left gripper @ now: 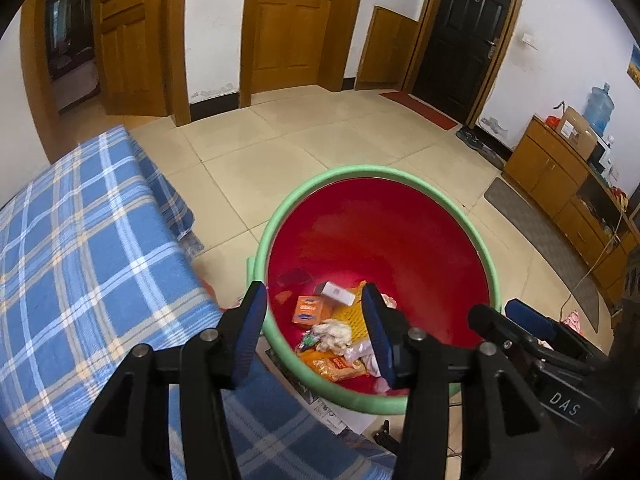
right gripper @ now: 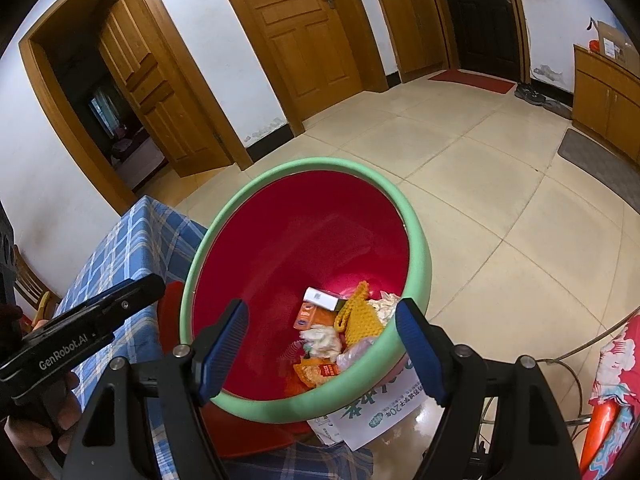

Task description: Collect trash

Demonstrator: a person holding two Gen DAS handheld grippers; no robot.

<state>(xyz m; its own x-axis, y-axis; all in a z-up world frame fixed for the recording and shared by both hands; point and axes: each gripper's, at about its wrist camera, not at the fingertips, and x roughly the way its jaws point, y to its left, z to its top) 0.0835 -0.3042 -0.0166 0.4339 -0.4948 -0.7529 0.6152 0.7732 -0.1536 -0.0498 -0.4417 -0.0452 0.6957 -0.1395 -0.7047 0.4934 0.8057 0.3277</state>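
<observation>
Both tools hang over the bin (left gripper: 376, 240), pointing down into it, their jaws spread with nothing between them: the left tool (left gripper: 316, 332) and the right tool (right gripper: 320, 352). The trash (right gripper: 336, 336) lies heaped at the bin's bottom: wrappers, tissue, a small box (left gripper: 310, 310). It looks light, soft and crumply; I would pinch a wad's middle or the box's edges. Only the right view shows printed paper (right gripper: 376, 408) under the bin and a hand (right gripper: 36, 432) on the left tool.
</observation>
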